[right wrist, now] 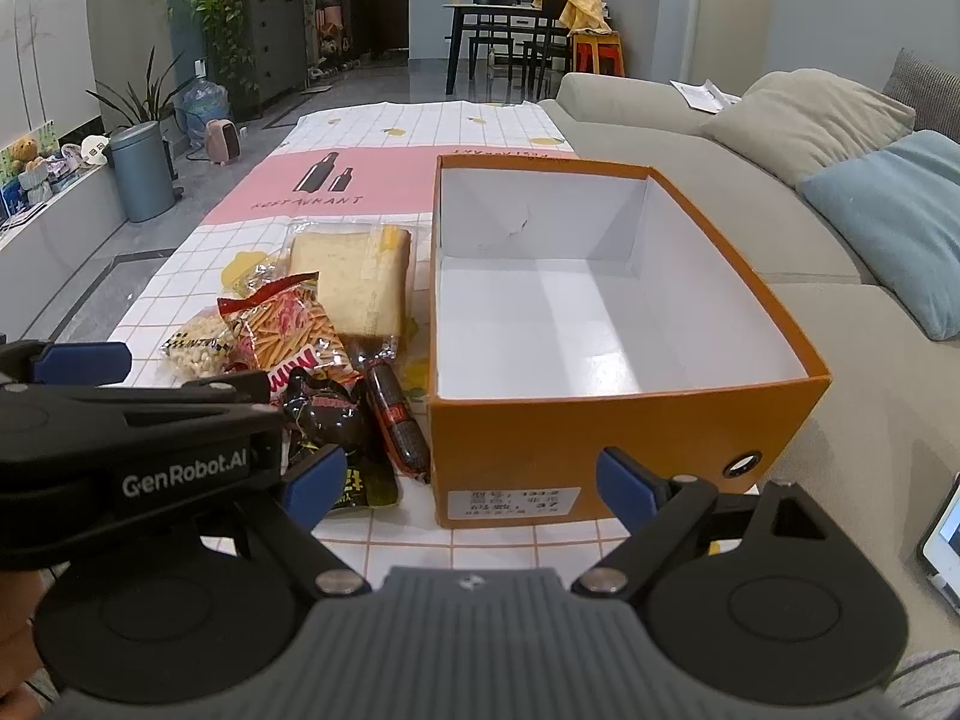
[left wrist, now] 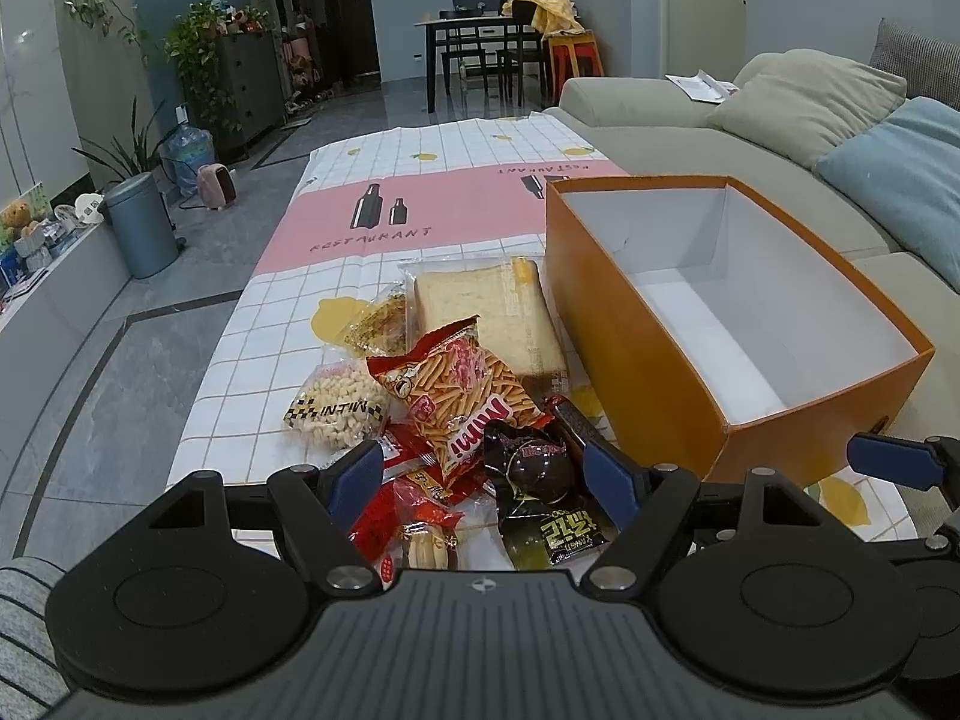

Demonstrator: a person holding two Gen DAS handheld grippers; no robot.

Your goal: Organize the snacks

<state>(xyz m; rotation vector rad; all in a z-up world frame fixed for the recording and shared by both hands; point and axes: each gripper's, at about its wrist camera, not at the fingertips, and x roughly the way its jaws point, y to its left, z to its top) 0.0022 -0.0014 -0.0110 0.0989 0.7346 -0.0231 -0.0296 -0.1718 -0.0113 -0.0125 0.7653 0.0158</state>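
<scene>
The left claw [left wrist: 486, 474] hovers low over the near end of the snack pile, its blue-padded fingers [left wrist: 354, 474] spread apart with nothing pressed between them; a dark round chocolate pack [left wrist: 534, 465] and red wrappers [left wrist: 408, 498] lie under the gap. The right claw [right wrist: 474, 483] also stands open and empty, aimed at the near short wall of the orange box [right wrist: 600, 438], with its left pad just beside a black-and-yellow packet [right wrist: 366, 489].

All the snacks lie in one heap to the left of the orange box, none inside it. Nearest the box is a dark red sausage stick [right wrist: 396, 414], almost touching the box's near corner. Farther along the box's left wall lies a wrapped slice of bread [left wrist: 492, 312]. Left of that rests a red bag of thin sticks marked "Mimi" [left wrist: 462, 396], overlapping the bread's lower edge, then a clear bag of pale round puffs [left wrist: 336, 402], and behind it a small clear pack of golden crackers [left wrist: 384, 324].

The orange box is open on top, white inside and empty, with a printed label [right wrist: 510, 504] and a round hole on its near wall.

The counter [left wrist: 288, 324] wears a white grid cloth with lemons and a pink band reading "RESTAURANT". Right of the box runs a beige sofa [right wrist: 690, 120] with a blue cushion [right wrist: 888, 210]; beyond the box stand a dining table [left wrist: 474, 36], potted plants and a grey bin [left wrist: 141, 222].
</scene>
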